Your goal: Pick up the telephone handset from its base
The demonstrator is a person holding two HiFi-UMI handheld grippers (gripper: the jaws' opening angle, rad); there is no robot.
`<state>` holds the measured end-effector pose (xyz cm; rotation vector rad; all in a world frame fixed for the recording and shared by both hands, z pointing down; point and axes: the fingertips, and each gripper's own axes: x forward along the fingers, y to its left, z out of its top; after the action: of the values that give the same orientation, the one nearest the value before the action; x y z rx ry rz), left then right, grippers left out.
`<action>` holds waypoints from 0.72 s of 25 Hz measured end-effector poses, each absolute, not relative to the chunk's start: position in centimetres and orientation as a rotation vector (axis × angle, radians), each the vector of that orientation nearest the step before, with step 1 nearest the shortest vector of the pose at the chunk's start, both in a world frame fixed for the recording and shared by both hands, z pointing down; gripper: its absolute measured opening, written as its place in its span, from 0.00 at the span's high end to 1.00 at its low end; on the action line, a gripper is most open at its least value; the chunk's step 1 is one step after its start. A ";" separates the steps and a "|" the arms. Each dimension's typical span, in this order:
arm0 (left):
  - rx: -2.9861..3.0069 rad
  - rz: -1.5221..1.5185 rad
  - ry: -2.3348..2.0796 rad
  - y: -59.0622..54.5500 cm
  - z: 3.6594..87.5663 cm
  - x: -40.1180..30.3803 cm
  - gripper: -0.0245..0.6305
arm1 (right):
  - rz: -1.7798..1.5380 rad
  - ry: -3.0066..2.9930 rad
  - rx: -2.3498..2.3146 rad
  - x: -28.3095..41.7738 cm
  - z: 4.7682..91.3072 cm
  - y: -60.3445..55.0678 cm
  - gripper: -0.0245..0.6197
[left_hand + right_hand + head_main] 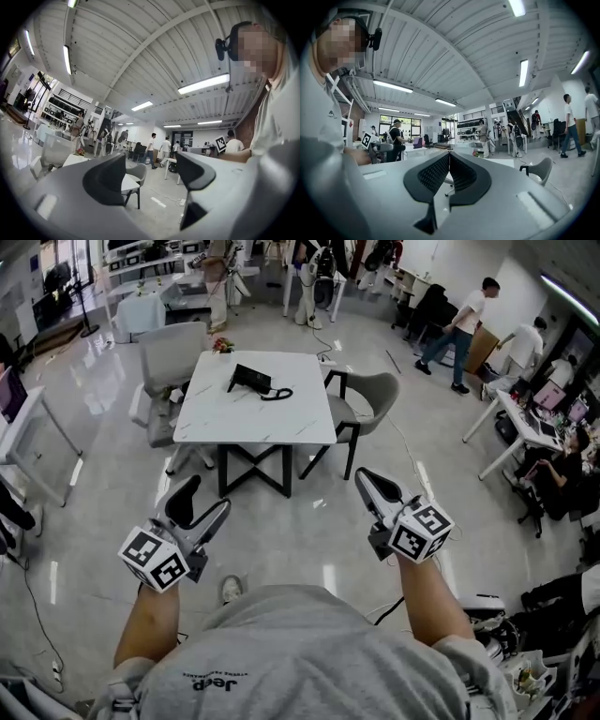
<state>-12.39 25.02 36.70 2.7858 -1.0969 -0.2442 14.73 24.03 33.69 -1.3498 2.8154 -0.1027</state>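
A black telephone (250,379) with its handset on the base and a coiled cord (278,394) lies near the far edge of a white table (255,413), well ahead of me. My left gripper (204,503) hangs low at the left, jaws wide apart and empty; in the left gripper view the left gripper (150,171) shows only floor and chairs between its jaws. My right gripper (370,483) is at the right, jaws pressed together; in the right gripper view the right gripper (449,159) has its tips meeting with nothing held. Both grippers are far from the phone.
Grey chairs stand at the table's left (171,357) and right (367,399). A small flower pot (223,346) sits at the table's far edge. People (461,320) walk and work at desks (530,423) to the right. A desk (23,418) stands at the left.
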 end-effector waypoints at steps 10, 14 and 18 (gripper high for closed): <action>2.832 -0.206 -0.949 7.1 35.3 -22.5 0.40 | -0.091 2.729 -1.453 4.6 31.6 7.5 0.95; 2.827 -0.179 -0.906 1.9 35.7 -24.1 0.40 | -0.124 2.720 -1.489 2.9 32.2 2.7 0.95; 2.816 -0.162 -0.882 -2.4 36.5 -24.2 0.40 | -0.161 2.727 -1.503 2.7 33.1 -1.5 0.95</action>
<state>-24.19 -2.39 36.49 2.8161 -0.8823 -0.1618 2.75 -1.50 33.05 -1.5033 2.7269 -0.1614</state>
